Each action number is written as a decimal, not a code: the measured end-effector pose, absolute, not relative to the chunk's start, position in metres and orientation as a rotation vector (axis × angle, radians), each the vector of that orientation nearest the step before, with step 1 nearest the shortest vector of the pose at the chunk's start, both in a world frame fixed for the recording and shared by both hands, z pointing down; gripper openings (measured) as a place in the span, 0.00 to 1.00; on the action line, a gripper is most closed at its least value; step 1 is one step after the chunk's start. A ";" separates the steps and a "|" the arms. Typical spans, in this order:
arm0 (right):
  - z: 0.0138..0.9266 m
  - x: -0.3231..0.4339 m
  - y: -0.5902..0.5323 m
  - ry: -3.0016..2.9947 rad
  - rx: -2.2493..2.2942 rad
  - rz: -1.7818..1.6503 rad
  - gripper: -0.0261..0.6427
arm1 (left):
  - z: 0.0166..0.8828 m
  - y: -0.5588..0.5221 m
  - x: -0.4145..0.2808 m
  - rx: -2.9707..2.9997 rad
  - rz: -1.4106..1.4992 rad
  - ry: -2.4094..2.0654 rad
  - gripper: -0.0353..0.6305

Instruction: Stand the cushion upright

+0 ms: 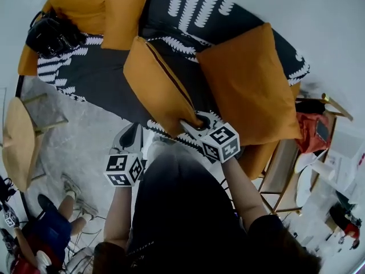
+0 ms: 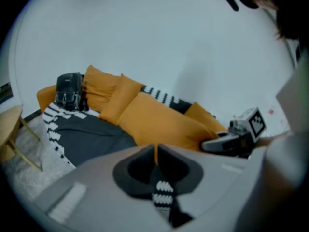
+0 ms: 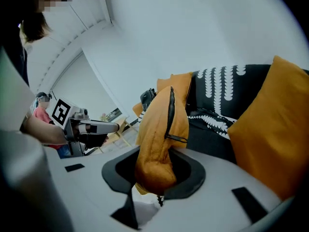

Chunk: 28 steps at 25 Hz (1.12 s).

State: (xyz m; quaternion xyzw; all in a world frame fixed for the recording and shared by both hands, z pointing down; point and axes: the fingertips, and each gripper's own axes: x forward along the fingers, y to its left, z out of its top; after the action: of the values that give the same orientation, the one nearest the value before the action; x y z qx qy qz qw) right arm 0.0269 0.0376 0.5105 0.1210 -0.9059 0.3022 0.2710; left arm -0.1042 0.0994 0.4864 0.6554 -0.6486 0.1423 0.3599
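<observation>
An orange cushion (image 1: 159, 90) with a dark zip along its edge is lifted off the black-and-white sofa (image 1: 102, 73) and stands tilted on one corner. My right gripper (image 1: 194, 122) is shut on that near corner; in the right gripper view the orange fabric (image 3: 161, 129) is bunched between the jaws (image 3: 153, 170). My left gripper (image 1: 130, 136) hangs in front of the sofa, left of the cushion and apart from it. Its jaws (image 2: 156, 151) meet with nothing between them. The same cushion (image 2: 159, 122) lies beyond it in the left gripper view.
A larger orange cushion (image 1: 248, 84) leans at the sofa's right end, and two more (image 1: 122, 13) sit at its back left beside a black bag (image 1: 51, 33). A wooden stool (image 1: 20, 141) stands left, a wooden chair (image 1: 285, 164) right. A person (image 1: 48, 227) crouches at bottom left.
</observation>
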 end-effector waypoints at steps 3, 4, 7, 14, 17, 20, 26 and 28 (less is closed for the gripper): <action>0.495 0.024 0.028 -2.473 0.343 0.809 0.20 | 0.471 0.087 -0.114 1.704 0.338 -1.703 0.09; 0.490 0.023 0.025 -2.484 0.351 0.812 0.20 | 0.466 0.083 -0.117 1.712 0.330 -1.710 0.09; 0.475 0.021 0.019 -2.512 0.381 0.819 0.20 | 0.452 0.068 -0.124 1.756 0.327 -1.709 0.09; 0.454 0.009 -0.003 -2.541 0.517 0.878 0.20 | 0.444 0.030 -0.138 1.869 0.344 -1.599 0.09; 0.448 -0.001 -0.011 -2.546 0.620 0.899 0.20 | 0.438 0.012 -0.152 1.924 0.347 -1.545 0.09; 0.443 -0.010 -0.018 -2.553 0.719 0.925 0.20 | 0.432 -0.005 -0.169 1.975 0.368 -1.500 0.09; 0.438 -0.034 -0.033 -2.563 0.889 0.933 0.20 | 0.430 -0.025 -0.200 2.043 0.392 -1.428 0.09; 0.436 -0.040 -0.038 -2.568 0.942 0.924 0.20 | 0.431 -0.032 -0.208 2.066 0.401 -1.402 0.09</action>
State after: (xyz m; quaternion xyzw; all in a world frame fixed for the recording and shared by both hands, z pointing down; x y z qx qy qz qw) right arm -0.0404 -0.0385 0.4359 0.3236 -0.8823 0.3174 0.1268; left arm -0.2078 -0.0320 0.4307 0.7790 -0.5287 0.1510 0.3014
